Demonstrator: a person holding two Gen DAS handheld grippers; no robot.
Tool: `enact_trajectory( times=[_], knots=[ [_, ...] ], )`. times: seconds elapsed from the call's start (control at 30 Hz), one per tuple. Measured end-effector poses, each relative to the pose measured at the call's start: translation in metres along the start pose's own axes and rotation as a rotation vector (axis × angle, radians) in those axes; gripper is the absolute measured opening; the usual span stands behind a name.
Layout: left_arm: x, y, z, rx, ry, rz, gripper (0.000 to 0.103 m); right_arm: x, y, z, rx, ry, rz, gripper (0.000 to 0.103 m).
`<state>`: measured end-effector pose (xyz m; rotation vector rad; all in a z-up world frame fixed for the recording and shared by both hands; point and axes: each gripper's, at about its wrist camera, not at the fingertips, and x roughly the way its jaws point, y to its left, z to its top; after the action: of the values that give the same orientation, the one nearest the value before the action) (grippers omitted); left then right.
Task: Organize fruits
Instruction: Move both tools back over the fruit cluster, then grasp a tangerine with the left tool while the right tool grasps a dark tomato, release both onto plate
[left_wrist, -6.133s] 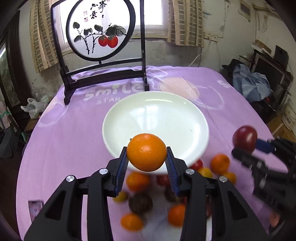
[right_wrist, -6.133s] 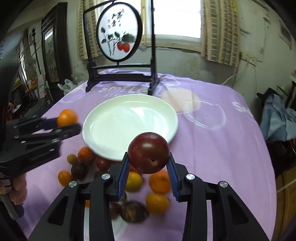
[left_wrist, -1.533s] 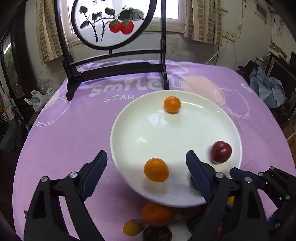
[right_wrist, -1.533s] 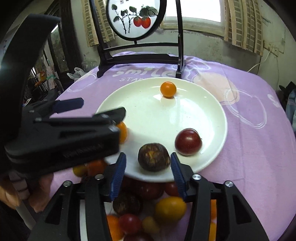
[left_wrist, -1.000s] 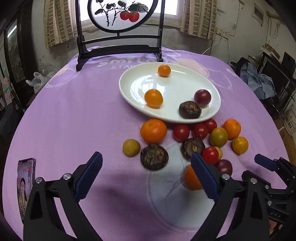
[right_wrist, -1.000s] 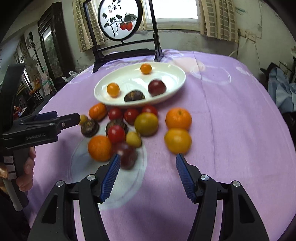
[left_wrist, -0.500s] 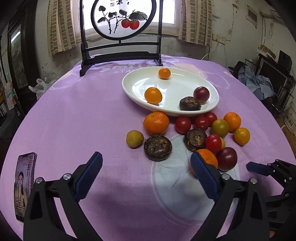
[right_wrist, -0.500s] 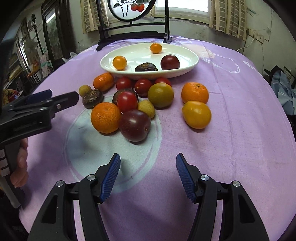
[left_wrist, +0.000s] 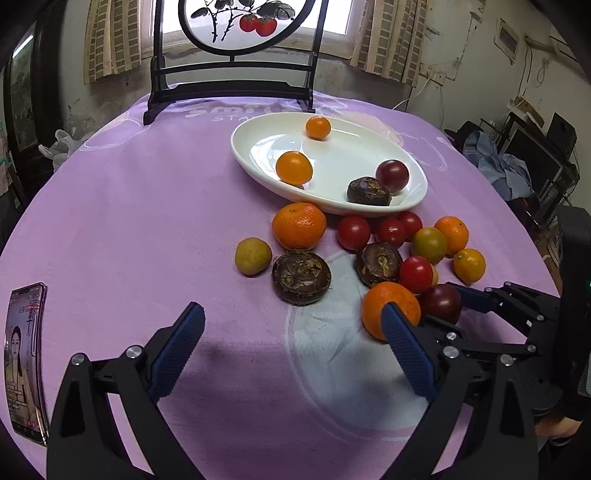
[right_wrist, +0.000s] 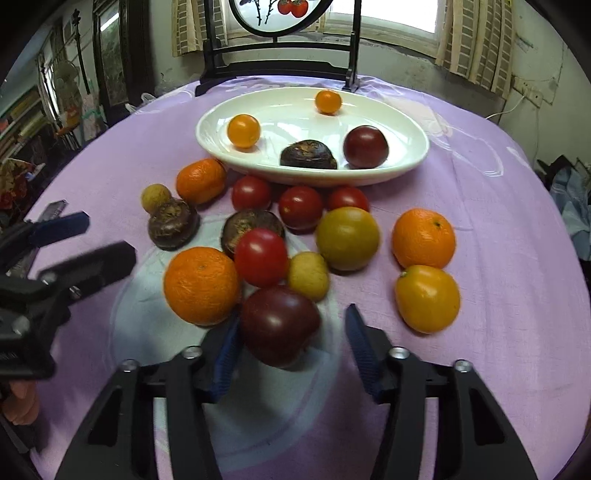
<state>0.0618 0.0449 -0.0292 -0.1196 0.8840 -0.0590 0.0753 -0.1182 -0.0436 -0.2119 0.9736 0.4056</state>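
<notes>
Fruit is seen both on the white plate (right_wrist: 413, 157) and loose on the purple surface (right_wrist: 498, 206) in front of it. A dark plum (right_wrist: 279, 325) lies between the fingers of the right claw (right_wrist: 291, 343), whose jaws are closing: the left pad is against it, the right pad is still apart. Only the right wrist view shows this gap; in the left wrist view the plum (left_wrist: 441, 302) is half hidden behind an orange (left_wrist: 389, 308). The left claw (left_wrist: 291, 347) is held wide open over bare cloth, gripping nothing. A phone (left_wrist: 24, 363) at the cloth's edge is shown by the left view alone. Four fruits are counted on the plate: two small orange ones, one plum, one brown one. Thirteen are counted off it.
</notes>
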Motion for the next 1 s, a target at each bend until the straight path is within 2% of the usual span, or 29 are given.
enact_trajectory(
  times=[0.03,0.2,0.4,0.53,0.63,0.7,0.77,0.87,1.0],
  knots=[
    [0.001,0.0,0.0,-0.002,0.006,-0.009,0.094,-0.002,0.0,0.0,0.007,-0.007,0.021,0.04],
    [0.008,-0.004,-0.004,-0.007,0.037,-0.049,0.094,-0.01,-0.013,-0.009,0.077,-0.009,0.04,0.039],
    [0.007,-0.025,-0.011,0.07,0.027,-0.021,0.094,-0.021,-0.038,-0.029,0.153,-0.04,0.05,0.039],
    [0.008,-0.038,-0.014,0.097,0.059,-0.044,0.094,-0.025,-0.047,-0.033,0.18,-0.056,0.067,0.039],
    [0.013,-0.048,-0.017,0.138,0.075,-0.008,0.094,-0.029,-0.05,-0.033,0.189,-0.068,0.067,0.039],
    [0.016,-0.054,-0.018,0.158,0.077,0.01,0.086,-0.034,-0.051,-0.034,0.189,-0.085,0.051,0.04],
    [0.023,-0.059,-0.016,0.166,0.099,0.002,0.073,-0.038,-0.054,-0.035,0.195,-0.099,0.053,0.04],
    [0.036,-0.064,-0.014,0.17,0.132,0.017,0.069,-0.039,-0.059,-0.036,0.205,-0.099,0.05,0.04],
    [0.04,-0.072,-0.009,0.184,0.114,0.04,0.065,-0.041,-0.059,-0.038,0.198,-0.107,0.041,0.04]
  ],
)
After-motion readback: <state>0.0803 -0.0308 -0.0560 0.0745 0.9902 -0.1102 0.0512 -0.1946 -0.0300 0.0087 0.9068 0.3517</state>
